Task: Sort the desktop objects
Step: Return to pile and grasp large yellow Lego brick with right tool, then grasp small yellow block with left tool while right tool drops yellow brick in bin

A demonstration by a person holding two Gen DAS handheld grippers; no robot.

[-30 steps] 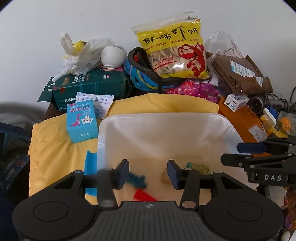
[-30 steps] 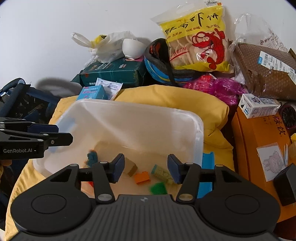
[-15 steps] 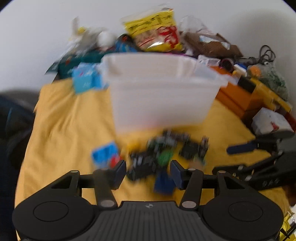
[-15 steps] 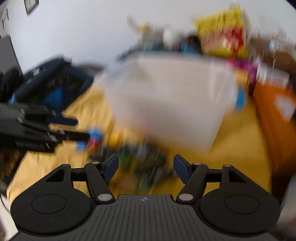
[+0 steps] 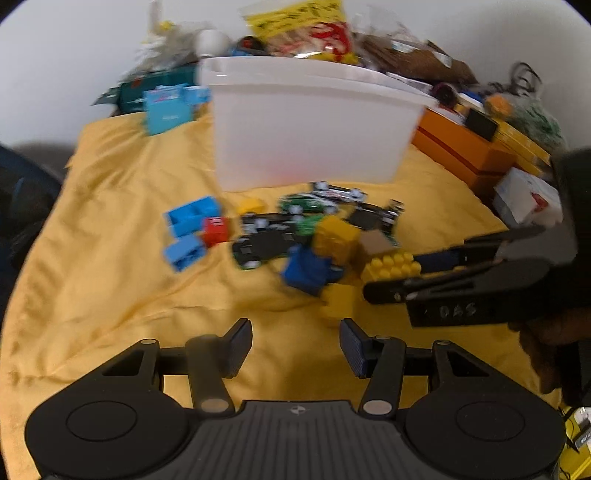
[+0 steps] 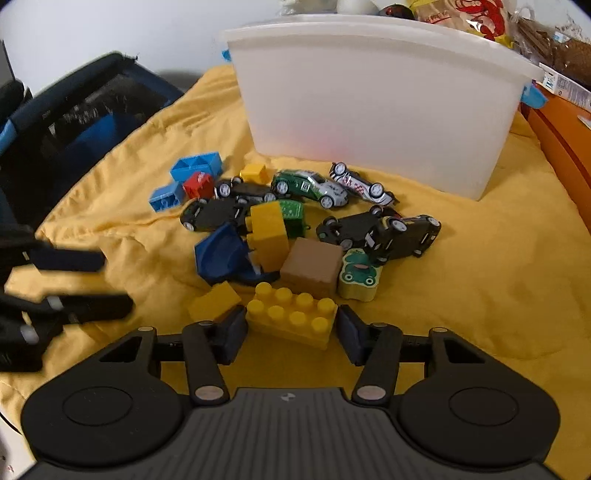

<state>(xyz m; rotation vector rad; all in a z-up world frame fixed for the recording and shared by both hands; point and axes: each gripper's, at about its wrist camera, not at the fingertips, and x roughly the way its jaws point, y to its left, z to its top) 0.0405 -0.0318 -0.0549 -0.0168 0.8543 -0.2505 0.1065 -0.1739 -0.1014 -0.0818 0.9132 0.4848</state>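
Observation:
A heap of toys lies on the yellow cloth (image 6: 480, 280) in front of the white plastic bin (image 6: 373, 99): several toy cars (image 6: 310, 186), blue bricks (image 6: 197, 168), a red brick (image 6: 198, 184), yellow bricks, a brown block (image 6: 312, 266) and a green frog block (image 6: 360, 275). My right gripper (image 6: 291, 326) is open, its jaws on either side of a studded yellow brick (image 6: 291, 317). My left gripper (image 5: 295, 347) is open and empty, over bare cloth short of the heap (image 5: 295, 236). The right gripper also shows in the left wrist view (image 5: 443, 273).
An orange box (image 5: 465, 151) and white cartons stand right of the bin. Behind the bin are a snack bag (image 5: 306, 29), a blue card box (image 5: 166, 110) and a green pack. A dark blue mesh chair (image 6: 70, 122) is at the left.
Both grippers pulled back from above the bin and dropped low toward the toy heap. The right gripper now straddles the studded yellow brick.

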